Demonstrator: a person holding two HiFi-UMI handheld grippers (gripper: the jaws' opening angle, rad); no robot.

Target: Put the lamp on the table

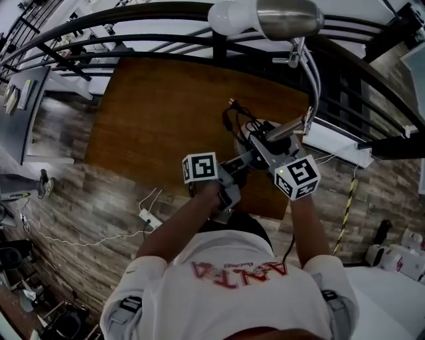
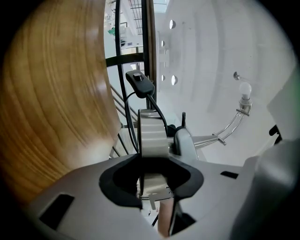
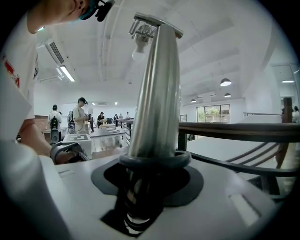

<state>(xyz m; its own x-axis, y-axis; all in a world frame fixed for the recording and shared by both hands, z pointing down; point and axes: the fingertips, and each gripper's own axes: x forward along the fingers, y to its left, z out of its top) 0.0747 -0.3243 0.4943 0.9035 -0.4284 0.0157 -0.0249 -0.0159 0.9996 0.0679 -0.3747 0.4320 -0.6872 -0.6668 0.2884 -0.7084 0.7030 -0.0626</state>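
Above a wood-plank floor (image 1: pixel 99 206) edged by a dark curved railing (image 1: pixel 133 16), the lamp (image 1: pixel 289 18) hangs in the air over the near right part of the brown table (image 1: pixel 153 113), clear of its top, with the bulb end up by the railing. The left gripper (image 2: pixel 152 180) is clamped on the edge of the lamp's flat round base (image 2: pixel 152 138), while the right gripper (image 3: pixel 150 178), its jaws fairly wide, is closed around the thick metal stem (image 3: pixel 157 93).

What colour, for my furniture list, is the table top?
Brown wood grain; the table top shows best in the head view.
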